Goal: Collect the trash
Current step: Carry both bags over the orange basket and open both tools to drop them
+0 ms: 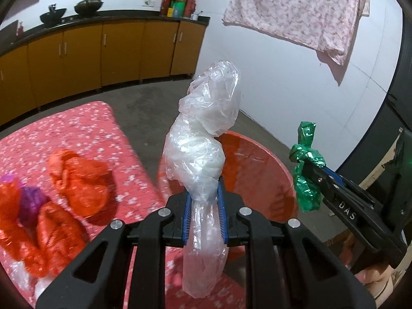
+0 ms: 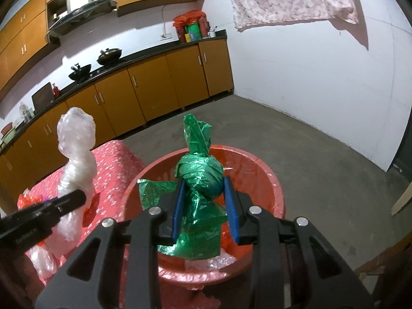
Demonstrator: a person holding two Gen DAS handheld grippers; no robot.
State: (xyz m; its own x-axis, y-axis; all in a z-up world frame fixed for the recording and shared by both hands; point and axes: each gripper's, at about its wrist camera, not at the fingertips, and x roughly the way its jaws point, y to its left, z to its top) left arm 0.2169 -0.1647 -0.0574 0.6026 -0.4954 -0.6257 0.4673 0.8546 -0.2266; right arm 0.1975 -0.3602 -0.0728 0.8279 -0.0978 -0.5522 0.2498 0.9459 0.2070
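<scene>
Trash bags held over the red basin (image 2: 257, 159) — one in each gripper.
Left gripper (image 1: 204, 198), angled downward, pinches a twisted clear plastic bag (image 1: 203, 134) beside the pink-covered table (image 1: 77, 128); right gripper (image 2: 204, 193), tilted down too, clamps a knotted green bag (image 2: 200, 172) directly above the basin.

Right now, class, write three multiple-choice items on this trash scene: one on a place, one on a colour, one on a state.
1. Where is the green bag?
A. above the red basin
B. on the counter
C. on the floor

2. What colour is the bag in the left gripper?
A. purple
B. clear
C. black

3. What state is the right gripper in?
A. open, empty
B. shut on the green bag
C. resting on the tablecloth

Answers: 1 A, the basin lies right beneath it; 2 B, the clear bag is see-through; 3 B, green plastic is pinched between its pads.
</scene>
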